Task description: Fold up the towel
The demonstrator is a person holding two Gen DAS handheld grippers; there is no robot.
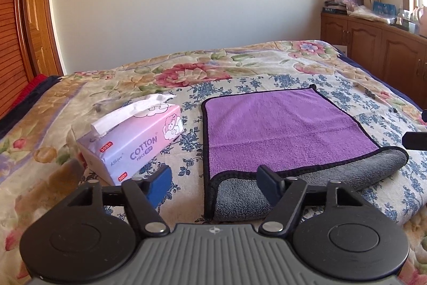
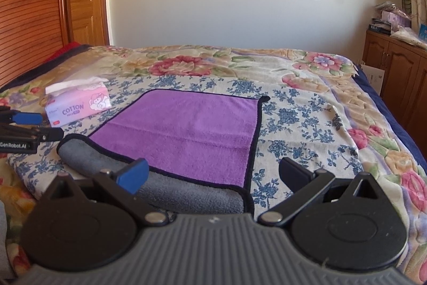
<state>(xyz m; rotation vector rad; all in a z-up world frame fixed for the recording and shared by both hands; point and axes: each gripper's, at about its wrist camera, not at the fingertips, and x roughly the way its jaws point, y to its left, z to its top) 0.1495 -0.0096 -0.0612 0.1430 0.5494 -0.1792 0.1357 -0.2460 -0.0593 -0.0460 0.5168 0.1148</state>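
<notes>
Since the purple-and-grey microfibre towel (image 1: pixel 280 130) lies part-folded just ahead, both grippers' fingers (image 1: pixel 269 182) (image 2: pixel 133 175) gape wide, empty, ready for its near edge

A purple towel (image 1: pixel 280 130) with a gray underside lies on a flowered bedspread (image 1: pixel 240 71), its near edge rolled up. The left gripper (image 1: pixel 213 178) hovers wide apart before it; a tissue box (image 1: pixel 133 140) sits left.
</notes>
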